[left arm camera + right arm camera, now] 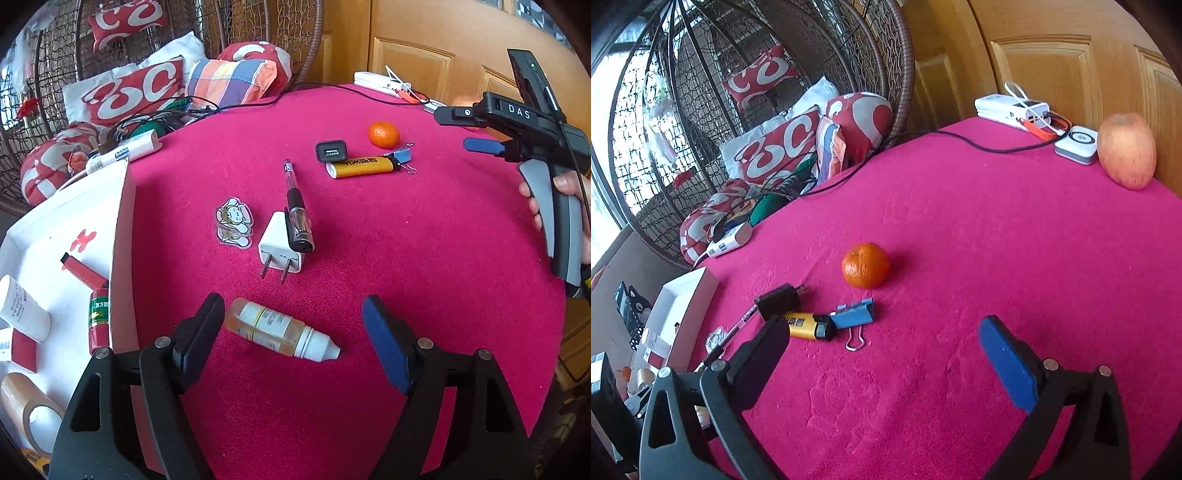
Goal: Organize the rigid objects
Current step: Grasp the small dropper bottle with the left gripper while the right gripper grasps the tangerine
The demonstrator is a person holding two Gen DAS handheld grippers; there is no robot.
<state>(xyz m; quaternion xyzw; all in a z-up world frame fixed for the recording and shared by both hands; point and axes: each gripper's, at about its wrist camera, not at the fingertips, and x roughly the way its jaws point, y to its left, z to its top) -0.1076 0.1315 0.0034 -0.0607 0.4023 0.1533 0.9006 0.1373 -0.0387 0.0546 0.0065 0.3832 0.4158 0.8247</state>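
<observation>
left gripper (293,310): we are seeing it hovering over the worktop, released, jaws spread wide; dropper bottle lying between them, pads not pressing it
dropper bottle (282,329): we are finding it on its side on the cloth, amber body, white cap pointing right, its base just beside the left pad
right gripper (884,334): we are reading it as released, nothing between the jaws; a hand (561,206) is holding its grip at the right edge of the left view
worktop (424,258): we are looking at a pink cloth covering it
white box (122,236): we are placing it at the worktop's left edge; a red tube (99,321), a white bottle (24,308) and a tape roll (29,410) are sitting in it
white charger (279,245): we are seeing it in the middle, prongs toward the camera, a pen (297,206) lying across its corner
sticker (233,226): just beside the charger, to its left
yellow lighter (364,167): we are spotting it farther back, a black adapter (331,150) touching it, a blue binder clip (854,314) at its black end
mandarin (865,265): near the clip, apart from it
apple (1126,150): we are finding it at the far right edge, next to a small white device (1076,144)
</observation>
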